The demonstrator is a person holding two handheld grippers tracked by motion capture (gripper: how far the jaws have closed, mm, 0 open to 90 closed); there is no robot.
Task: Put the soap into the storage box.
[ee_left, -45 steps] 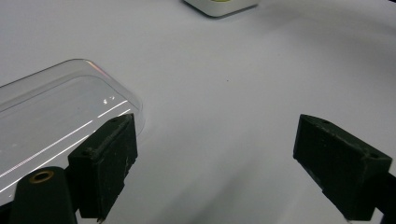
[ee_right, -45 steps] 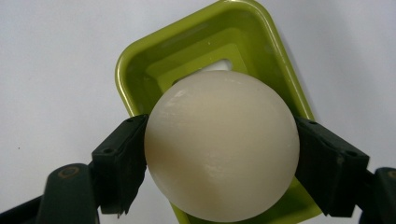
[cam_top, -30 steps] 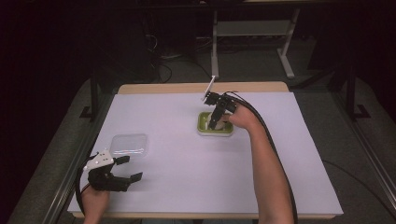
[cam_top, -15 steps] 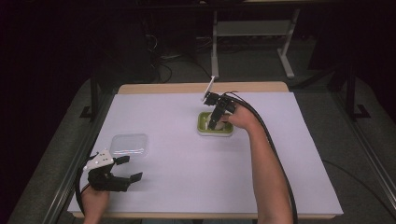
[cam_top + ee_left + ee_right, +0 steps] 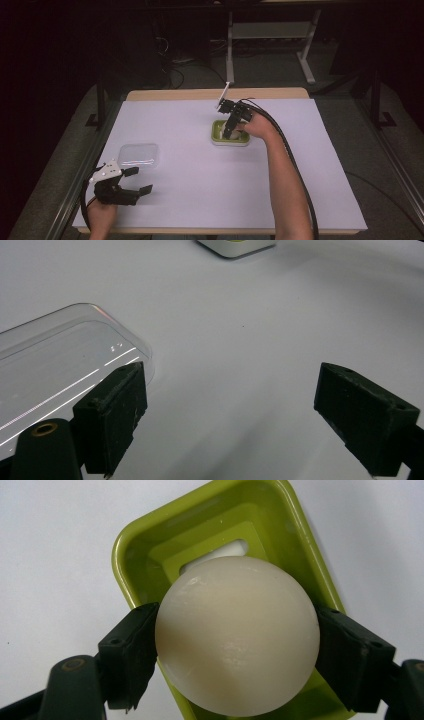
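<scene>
The right gripper (image 5: 235, 645) clasps a pale round soap (image 5: 237, 635) between its jaws, over the green soap dish (image 5: 230, 134) at the table's far middle. The left gripper (image 5: 131, 181) rests released at the near left, beside a clear lid (image 5: 138, 154).

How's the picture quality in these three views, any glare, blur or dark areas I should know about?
High view: the white table cover is evenly lit, while the floor and background fall into near darkness. Left gripper view: bright glare streaks run across the clear plastic lid, and the green dish is cut off at the top edge. Right gripper view: the pale round soap is sharp, with soft sheen and no hard glare.
</scene>
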